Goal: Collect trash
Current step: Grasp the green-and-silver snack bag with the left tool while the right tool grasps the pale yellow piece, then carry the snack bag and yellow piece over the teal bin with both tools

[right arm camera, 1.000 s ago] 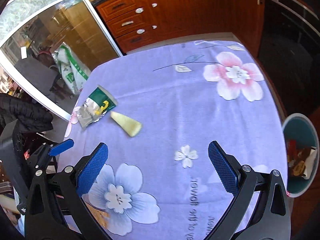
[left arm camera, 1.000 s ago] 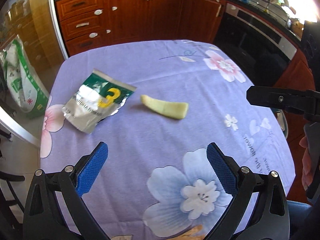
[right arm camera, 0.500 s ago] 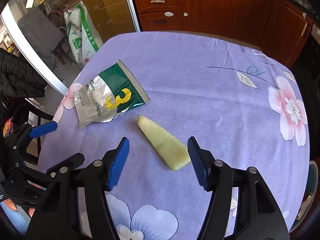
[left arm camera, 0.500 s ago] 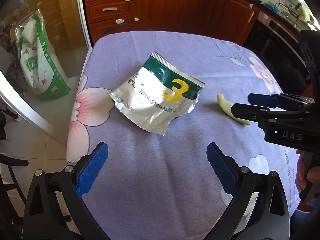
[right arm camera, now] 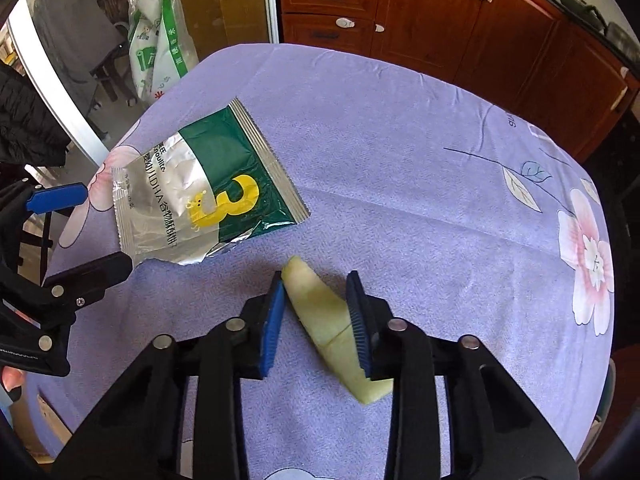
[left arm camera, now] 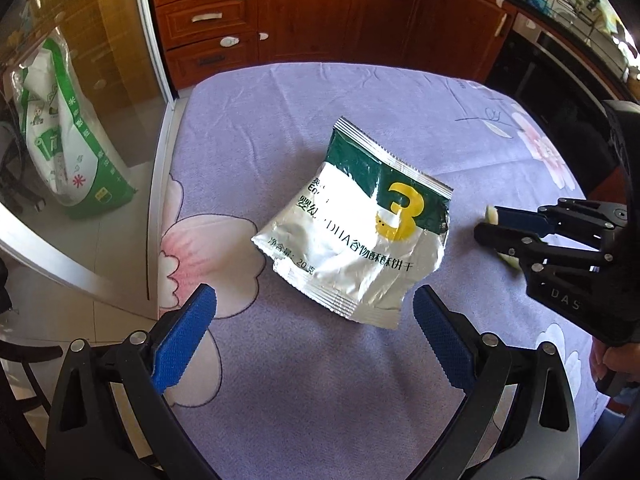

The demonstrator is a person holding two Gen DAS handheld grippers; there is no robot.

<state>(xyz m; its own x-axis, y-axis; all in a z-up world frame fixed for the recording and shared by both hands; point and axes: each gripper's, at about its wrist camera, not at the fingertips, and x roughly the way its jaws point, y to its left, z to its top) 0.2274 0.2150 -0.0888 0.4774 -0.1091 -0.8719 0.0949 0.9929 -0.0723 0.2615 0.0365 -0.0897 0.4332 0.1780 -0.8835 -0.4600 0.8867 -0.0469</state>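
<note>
Your left tool sits at the bottom of the left wrist frame, fingers spread wide, blue pads apart with nothing between them. The snack wrapper, silver and green with a yellow 3, lies crumpled on the desk in the center of that frame, just ahead of the spread fingers and not touching them. In the right wrist frame the same wrapper sits left of center. Your right tool is at lower center of the right wrist frame, fingers narrowed around the fruit peel, a pale yellow-green wedge lying on the purple flowered cloth. The right pad touches the peel's side; the left pad meets only its tip, with a gap lower down, so cannot tell if the pinch is firm. In the left wrist frame that right tool shows at the right edge, with a bit of peel at its tip. A green and white bag stands behind glass at the left edge. Wooden cabinets run along the top.
</note>
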